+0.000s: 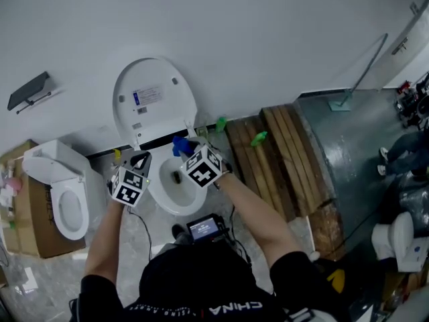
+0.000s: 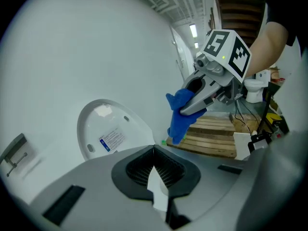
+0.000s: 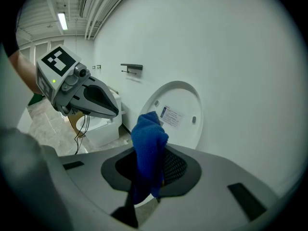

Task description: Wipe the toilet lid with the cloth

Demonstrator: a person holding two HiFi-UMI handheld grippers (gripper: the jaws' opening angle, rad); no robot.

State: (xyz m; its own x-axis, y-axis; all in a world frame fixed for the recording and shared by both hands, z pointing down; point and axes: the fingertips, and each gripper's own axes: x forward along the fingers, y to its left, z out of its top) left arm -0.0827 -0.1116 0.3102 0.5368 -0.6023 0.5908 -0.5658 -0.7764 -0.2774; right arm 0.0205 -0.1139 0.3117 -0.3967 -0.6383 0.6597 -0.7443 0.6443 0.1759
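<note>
While the left tongs [image 1: 142,159] stand shut together on nothing at the bowl's [image 1: 175,192] 9 o'clock rim, the raised toilet lid [image 1: 155,98] leans on the wall [image 1: 268,32] at 12 o'clock. Near the lid's 5 o'clock corner, the right tongs [image 1: 188,149] are clamped on the blue cloth [image 1: 178,143]. Soft, light and floppy, it should drape and bunch; gripping a bunched edge likely leaves a loose pad for wiping.

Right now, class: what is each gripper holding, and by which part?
Right gripper clamps the bunched cloth, one end poking past; left gripper is shut, empty.
</note>
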